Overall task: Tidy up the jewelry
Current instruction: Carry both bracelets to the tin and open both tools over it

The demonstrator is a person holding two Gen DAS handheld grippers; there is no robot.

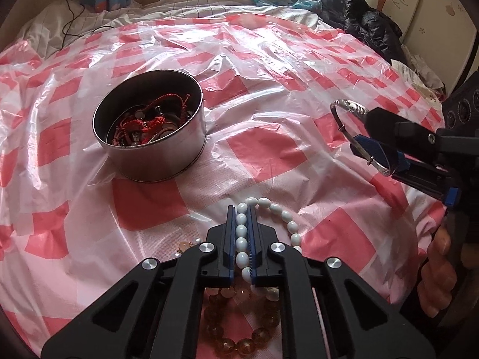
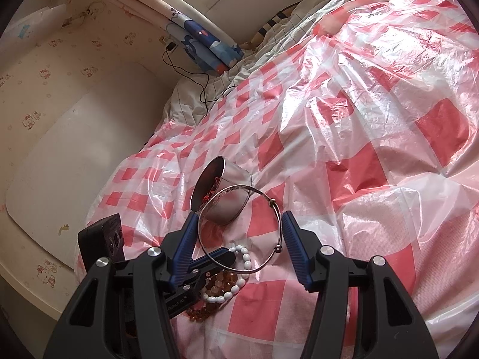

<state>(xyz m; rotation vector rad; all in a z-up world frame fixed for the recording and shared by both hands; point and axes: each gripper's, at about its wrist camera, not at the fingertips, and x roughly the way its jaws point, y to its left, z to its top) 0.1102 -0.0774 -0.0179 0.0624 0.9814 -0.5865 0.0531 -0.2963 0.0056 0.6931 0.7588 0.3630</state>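
1. Our left tongs (image 1: 243, 233) are closed on the white bead bracelet (image 1: 271, 209), pinching a run of beads between the blue pads while the rest of the loop lies on the checked plastic sheet (image 1: 269, 83) over the bed.
2. Our right tongs (image 2: 239, 239) hold the silver bangle (image 2: 239, 230) spanned between their pads, lifted clear of the sheet at the right of the scene.
3. The round tin (image 1: 152, 128) stands farther off to the left, already holding red cord pieces.
4. The amber bead bracelet (image 1: 239, 329) lies nearest, under the left tongs and touching the white one.
5. We judge the white bracelet light and limp: it will sag and swing when raised, and smooth beads may slip, so a grip across several beads seems wise.
6. The bangle looks stiff and slick; gripping across its width suits it, though it could twist out.
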